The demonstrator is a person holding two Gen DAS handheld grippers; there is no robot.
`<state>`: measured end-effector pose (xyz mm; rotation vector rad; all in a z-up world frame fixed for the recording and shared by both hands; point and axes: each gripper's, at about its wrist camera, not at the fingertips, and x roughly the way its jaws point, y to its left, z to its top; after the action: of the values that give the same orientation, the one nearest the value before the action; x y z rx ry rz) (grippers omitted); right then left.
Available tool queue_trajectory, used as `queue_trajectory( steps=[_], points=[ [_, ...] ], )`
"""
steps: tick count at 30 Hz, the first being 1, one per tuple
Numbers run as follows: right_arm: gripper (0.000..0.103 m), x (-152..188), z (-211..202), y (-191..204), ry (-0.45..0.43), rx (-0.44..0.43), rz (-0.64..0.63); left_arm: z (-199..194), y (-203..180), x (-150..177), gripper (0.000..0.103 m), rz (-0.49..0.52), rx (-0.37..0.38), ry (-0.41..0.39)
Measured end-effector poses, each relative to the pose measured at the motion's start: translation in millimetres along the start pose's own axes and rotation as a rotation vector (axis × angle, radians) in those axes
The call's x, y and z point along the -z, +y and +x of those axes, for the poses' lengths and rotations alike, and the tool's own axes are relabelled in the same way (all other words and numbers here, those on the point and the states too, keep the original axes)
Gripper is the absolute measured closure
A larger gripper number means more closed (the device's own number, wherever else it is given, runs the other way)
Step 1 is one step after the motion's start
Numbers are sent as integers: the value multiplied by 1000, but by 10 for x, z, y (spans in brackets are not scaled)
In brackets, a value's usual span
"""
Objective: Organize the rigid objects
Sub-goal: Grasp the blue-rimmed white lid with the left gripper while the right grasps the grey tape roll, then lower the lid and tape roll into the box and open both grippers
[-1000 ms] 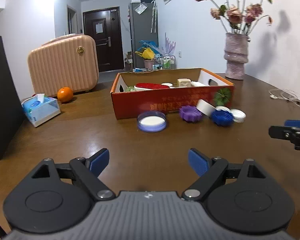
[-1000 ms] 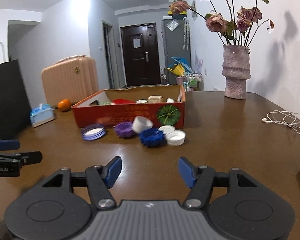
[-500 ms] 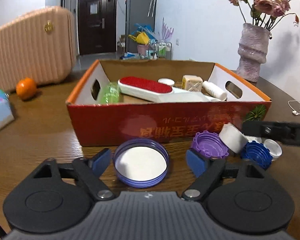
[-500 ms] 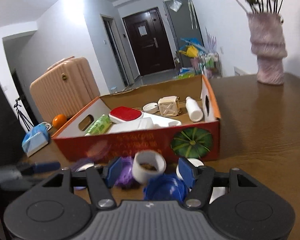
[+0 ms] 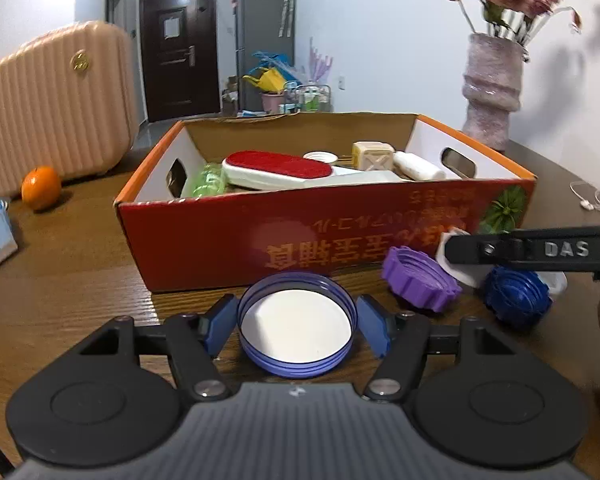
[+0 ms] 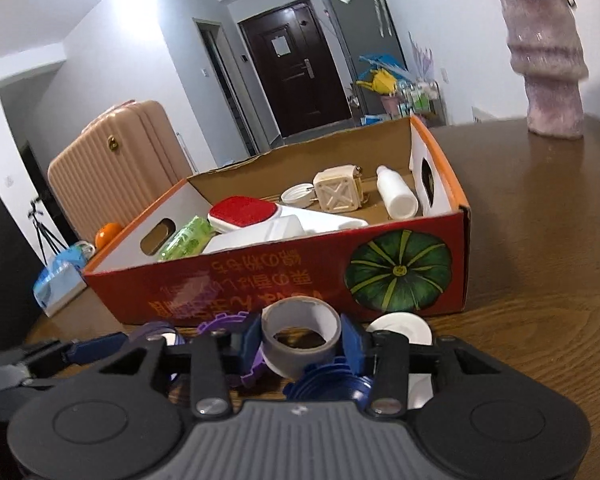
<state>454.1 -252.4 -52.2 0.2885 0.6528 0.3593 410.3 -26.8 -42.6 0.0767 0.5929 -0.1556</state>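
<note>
My left tool (image 5: 296,330) straddles the blue jar lid (image 5: 296,326), which lies flat, liner up, on the surface (image 5: 68,280) just before the near wall of the orange carton (image 5: 324,236); its jaws have just been closing and the pads (image 5: 220,324) stand at 9 and 3 o'clock of the rim, very near or just touching, so I cannot tell whether they pinch yet. My right tool (image 6: 300,344) has also been closing, and its pads (image 6: 350,340) press the sides of the grey tape roll (image 6: 300,340), its bore facing up and slightly toward me; beneath it lie the purple cap (image 6: 220,322) at 9 o'clock, the blue cap (image 6: 324,384) at 6 o'clock and a white cap (image 6: 400,326) at 3 o'clock. The carton opening lies at 12 o'clock from both tools, each pitched down toward the surface; I judge both loads must rise over the near wall before release.
</note>
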Motion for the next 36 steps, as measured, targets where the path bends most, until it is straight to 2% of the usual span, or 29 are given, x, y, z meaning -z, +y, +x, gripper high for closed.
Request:
queue_trajectory(
  steps=[4,6,7,9,13,18,25,36],
  points=[
    [61,10,-42,93,-29,26,-61,-239,-95,-48,37,25,-50,-71],
    [61,2,-132,154,-75,31,-75,-508,-125,-39,37,29,-55,-106],
    [61,-11,-210,203,-94,61,-84,-646,-148,-21,37,39,-52,-116],
    [61,-1,-473,361,-143,98,-130,-919,-189,41,37,56,-49,-129],
    [61,166,-1032,644,-205,72,-220,-1415,-196,241,37,2,31,-116],
    [61,594,-1537,841,-187,63,-260,-1939,-304,582,37,1,29,-132],
    [61,1152,-1873,926,-123,79,-291,-2287,-374,841,37,-9,29,-140],
    [61,1521,-2212,973,-139,110,-320,-2467,-447,1030,37,-6,26,-150]
  ],
)
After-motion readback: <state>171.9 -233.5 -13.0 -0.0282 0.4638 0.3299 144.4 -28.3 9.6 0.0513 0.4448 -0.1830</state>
